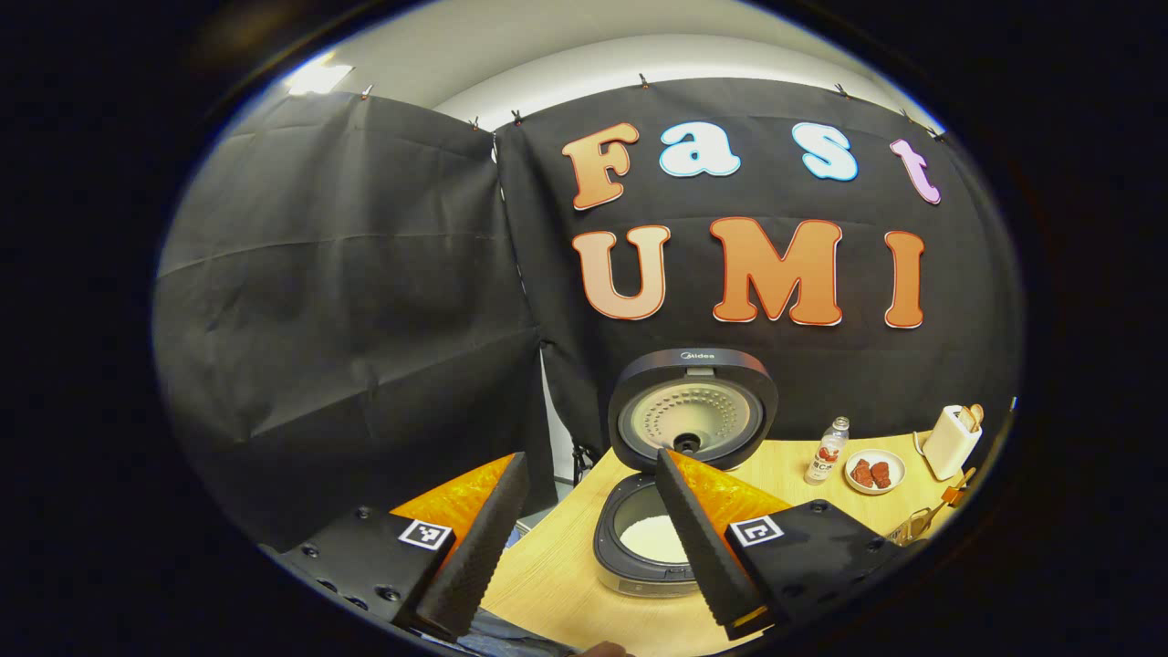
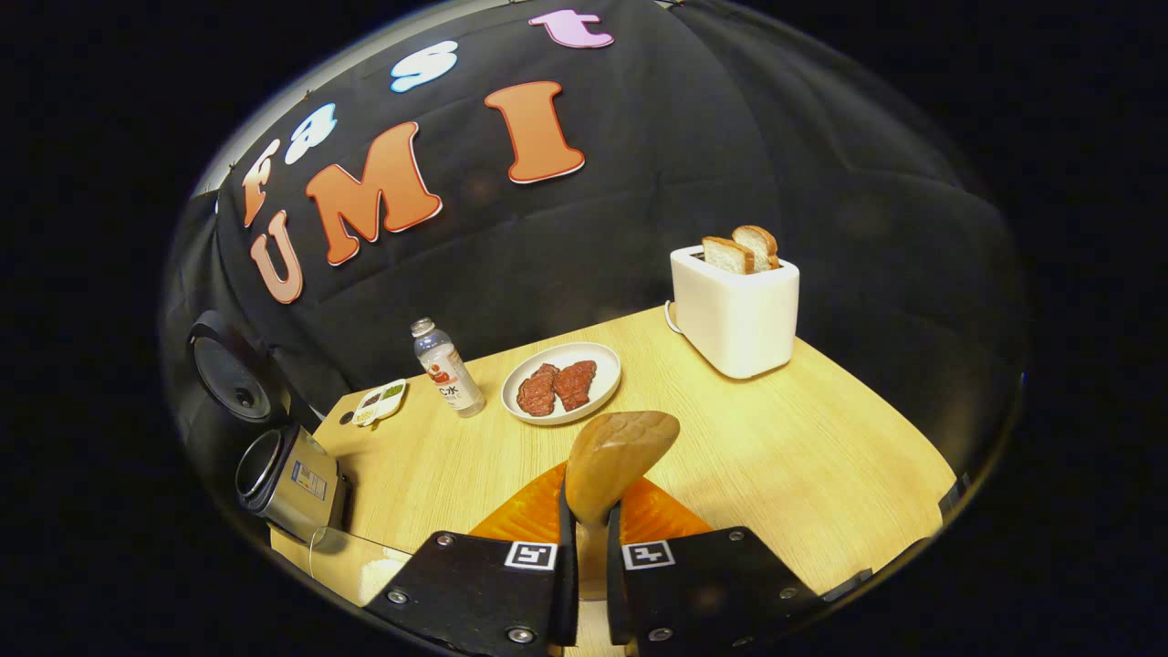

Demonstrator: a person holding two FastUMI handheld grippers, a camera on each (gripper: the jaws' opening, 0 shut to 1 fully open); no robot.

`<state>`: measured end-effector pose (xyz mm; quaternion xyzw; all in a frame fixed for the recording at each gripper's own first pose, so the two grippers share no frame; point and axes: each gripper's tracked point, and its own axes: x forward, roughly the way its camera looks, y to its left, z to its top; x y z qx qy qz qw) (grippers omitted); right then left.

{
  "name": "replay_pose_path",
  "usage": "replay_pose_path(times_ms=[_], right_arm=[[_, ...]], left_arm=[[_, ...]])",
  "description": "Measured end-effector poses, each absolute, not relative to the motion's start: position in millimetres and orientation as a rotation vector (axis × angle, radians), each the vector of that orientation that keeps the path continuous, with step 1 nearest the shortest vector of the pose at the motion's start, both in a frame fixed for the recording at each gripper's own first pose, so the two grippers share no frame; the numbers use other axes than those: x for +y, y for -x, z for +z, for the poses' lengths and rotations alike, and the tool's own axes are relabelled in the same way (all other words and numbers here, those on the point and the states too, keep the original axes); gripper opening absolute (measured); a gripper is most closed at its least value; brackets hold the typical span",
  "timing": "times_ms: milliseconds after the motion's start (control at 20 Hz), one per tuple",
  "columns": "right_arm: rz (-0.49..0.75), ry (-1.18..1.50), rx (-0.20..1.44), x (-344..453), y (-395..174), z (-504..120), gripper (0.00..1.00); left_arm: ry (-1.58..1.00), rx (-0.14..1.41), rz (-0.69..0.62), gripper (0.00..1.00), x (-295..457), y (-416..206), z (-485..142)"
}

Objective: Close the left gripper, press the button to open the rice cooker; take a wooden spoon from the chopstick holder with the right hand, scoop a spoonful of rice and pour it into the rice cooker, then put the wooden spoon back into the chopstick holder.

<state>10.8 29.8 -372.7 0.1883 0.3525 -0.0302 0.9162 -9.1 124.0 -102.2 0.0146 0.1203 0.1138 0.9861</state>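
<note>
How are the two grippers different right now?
The left gripper has its fingers spread wide with nothing between them; the right gripper has its fingers pressed on the wooden spoon. The left one looks toward the open rice cooker; the right one looks toward the plate and toaster. Both hang above the same wooden table.

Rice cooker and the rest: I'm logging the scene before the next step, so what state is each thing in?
Rice cooker: lid up, white rice in the pot.
Wooden spoon: clamped in the right gripper, bowl up.
Left gripper: open, holds nothing.
Toaster: two bread slices sticking out.
Plate: holds two reddish pieces.
Bottle: upright, capped.
</note>
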Motion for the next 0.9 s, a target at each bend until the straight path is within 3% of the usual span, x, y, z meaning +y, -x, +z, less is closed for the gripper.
replay_pose_path(times_ms=[200, 400, 500, 600, 700, 750, 850, 900], right_arm=[[-0.083, -0.362, 0.78, 19.3, -2.1, -382.6, 0.17], [-0.102, -0.419, 0.851, 10.4, 13.2, -382.8, 0.3], [-0.114, -0.438, 0.833, 4.6, 14.8, -372.1, 0.34], [-0.134, -0.412, 0.809, -7.8, 13.7, -360.6, 0.41], [-0.139, -0.394, 0.789, -16.6, 12.4, -342.7, 0.53], [-0.139, -0.39, 0.774, -19.6, 10.6, -333.3, 0.59], [-0.146, -0.369, 0.732, -29.2, 6.7, -315.3, 0.64], [-0.147, -0.359, 0.709, -32.9, 4.2, -304.5, 0.6]], left_arm=[[-0.022, 0.243, 0.207, 0.9, 114.4, -6.0, -99.3], [-0.027, 0.244, 0.187, 0.9, 107.0, -20.7, -97.9], [-0.032, 0.249, 0.173, 0.9, 101.9, -28.2, -96.9], [-0.03, 0.244, 0.156, 1.0, 97.7, -38.6, -89.7], [-0.044, 0.218, 0.155, 0.9, 100.8, -49.9, -76.7], [-0.048, 0.208, 0.154, 0.9, 101.2, -55.6, -71.2], [-0.031, 0.189, 0.141, 0.93, 100.3, -69.5, -57.5], [-0.016, 0.184, 0.134, 0.95, 98.4, -77.9, -49.3]])
